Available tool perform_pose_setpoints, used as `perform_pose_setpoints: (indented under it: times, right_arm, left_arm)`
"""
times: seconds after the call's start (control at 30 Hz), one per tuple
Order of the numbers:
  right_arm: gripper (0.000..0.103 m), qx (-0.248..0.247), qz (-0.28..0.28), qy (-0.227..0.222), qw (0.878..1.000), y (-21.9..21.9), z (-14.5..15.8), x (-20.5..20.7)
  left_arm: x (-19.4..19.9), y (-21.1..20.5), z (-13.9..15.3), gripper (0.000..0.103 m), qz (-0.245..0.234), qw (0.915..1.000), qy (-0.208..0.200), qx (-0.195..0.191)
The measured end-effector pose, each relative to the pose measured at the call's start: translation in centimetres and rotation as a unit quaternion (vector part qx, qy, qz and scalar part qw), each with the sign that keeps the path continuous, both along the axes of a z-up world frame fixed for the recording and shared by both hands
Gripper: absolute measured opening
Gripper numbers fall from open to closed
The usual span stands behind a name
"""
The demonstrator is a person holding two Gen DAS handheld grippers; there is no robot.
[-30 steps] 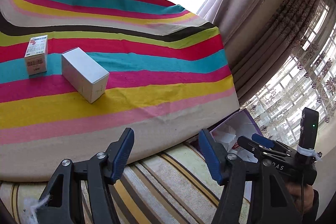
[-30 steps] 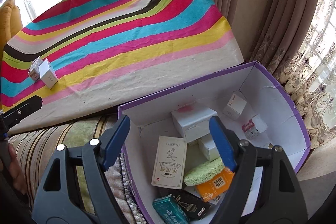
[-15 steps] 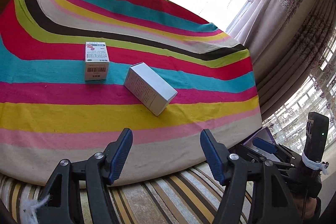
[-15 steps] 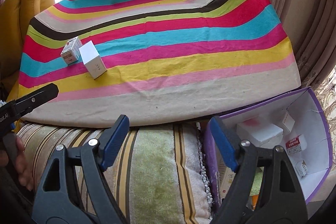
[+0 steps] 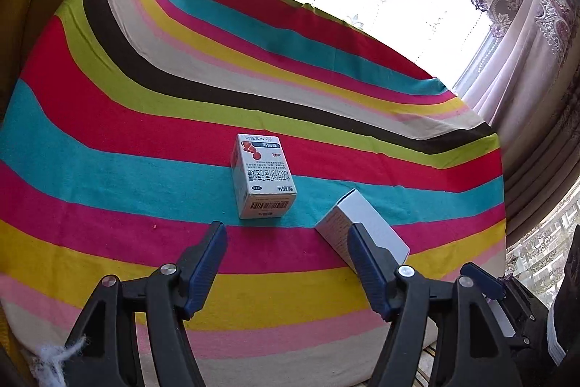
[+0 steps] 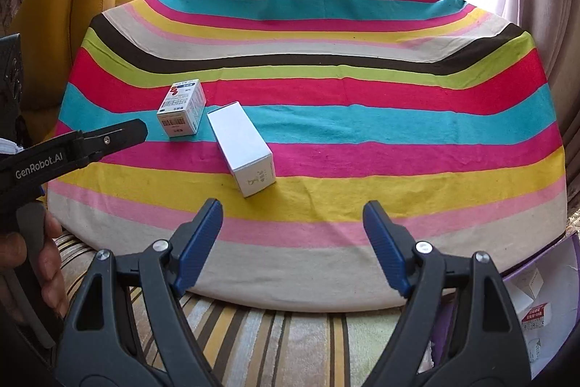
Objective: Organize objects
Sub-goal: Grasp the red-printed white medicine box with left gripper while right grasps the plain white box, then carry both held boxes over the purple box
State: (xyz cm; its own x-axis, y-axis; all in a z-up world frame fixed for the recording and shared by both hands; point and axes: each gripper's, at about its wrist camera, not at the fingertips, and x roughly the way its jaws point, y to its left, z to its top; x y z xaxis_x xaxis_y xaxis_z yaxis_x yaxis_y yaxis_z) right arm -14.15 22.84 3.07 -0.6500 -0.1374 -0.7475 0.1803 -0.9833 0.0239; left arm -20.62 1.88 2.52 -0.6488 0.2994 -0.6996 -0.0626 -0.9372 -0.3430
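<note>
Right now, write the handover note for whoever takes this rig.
Left gripper: open, empty, aimed at the printed box.
Right gripper: open, empty, facing the plain white box.
Both boxes lie close together on the striped cloth.
The purple bin, at the right, already holds several boxes.
Left: pick up both boxes and put them in the bin.

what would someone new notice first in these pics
The bright striped cloth fills both views. Two small boxes lie near its middle: a printed medicine box on the teal stripe and a plain white box beside it, angled. Both grippers, left and right, hover open and empty before them.
</note>
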Motion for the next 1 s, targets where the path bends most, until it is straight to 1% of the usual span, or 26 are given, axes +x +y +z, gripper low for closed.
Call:
perform_pose_setpoints:
  times: [0.17, 0.27, 0.5, 0.6, 0.63, 0.67, 0.7, 0.73, 0.77, 0.87, 0.93, 0.97, 1.0]
  right_arm:
    - [0.083, 0.011, 0.026, 0.013, 1.000, -2.5, -0.4, -2.3]
    - [0.083, 0.019, 0.034, 0.012, 0.999, -3.6, -1.0, -3.8]
    - [0.083, 0.041, 0.041, 0.000, 0.998, -4.9, -2.6, -6.5]
    - [0.083, 0.044, 0.045, -0.010, 0.998, -5.3, -3.5, -7.3]
    - [0.083, 0.044, 0.047, -0.011, 0.998, -5.4, -3.7, -7.5]
    - [0.081, 0.044, 0.046, -0.012, 0.998, -5.4, -3.8, -7.6]
    - [0.073, 0.043, 0.045, -0.013, 0.998, -5.4, -3.9, -7.8]
    - [0.069, 0.042, 0.044, -0.016, 0.998, -5.3, -4.0, -8.0]
    - [0.063, 0.039, 0.045, -0.019, 0.998, -5.4, -4.1, -8.1]
    - [0.053, 0.037, 0.048, -0.028, 0.998, -5.5, -4.6, -8.3]
    - [0.042, 0.037, 0.049, -0.030, 0.998, -5.7, -4.8, -8.3]
    - [0.039, 0.038, 0.049, -0.032, 0.998, -5.6, -4.9, -8.3]
    - [0.039, 0.036, 0.048, -0.033, 0.998, -5.6, -4.9, -8.2]
  left_arm:
    - [-2.8, 0.4, -0.7, 0.070, 0.017, 0.9996, -0.007, -0.021]
    - [-4.2, 0.7, -1.4, 0.070, 0.022, 0.9992, -0.012, -0.032]
    - [-6.2, 1.3, -3.4, 0.070, 0.027, 0.9973, -0.036, -0.057]
    - [-6.6, 1.3, -3.9, 0.069, 0.031, 0.9966, -0.037, -0.067]
    - [-6.6, 1.3, -4.0, 0.066, 0.032, 0.9965, -0.036, -0.069]
    - [-6.7, 1.4, -4.0, 0.059, 0.033, 0.9964, -0.035, -0.071]
    - [-6.8, 1.4, -4.1, 0.055, 0.032, 0.9961, -0.035, -0.075]
    - [-6.9, 1.5, -4.1, 0.048, 0.030, 0.9958, -0.035, -0.079]
    - [-7.0, 1.5, -4.2, 0.046, 0.028, 0.9958, -0.035, -0.080]
    - [-6.9, 1.6, -4.3, 0.043, 0.024, 0.9956, -0.033, -0.084]
    - [-6.5, 1.6, -4.3, 0.043, 0.022, 0.9960, -0.033, -0.080]
    - [-6.3, 1.5, -4.3, 0.043, 0.021, 0.9962, -0.033, -0.078]
    - [-6.1, 1.5, -4.3, 0.043, 0.021, 0.9963, -0.032, -0.077]
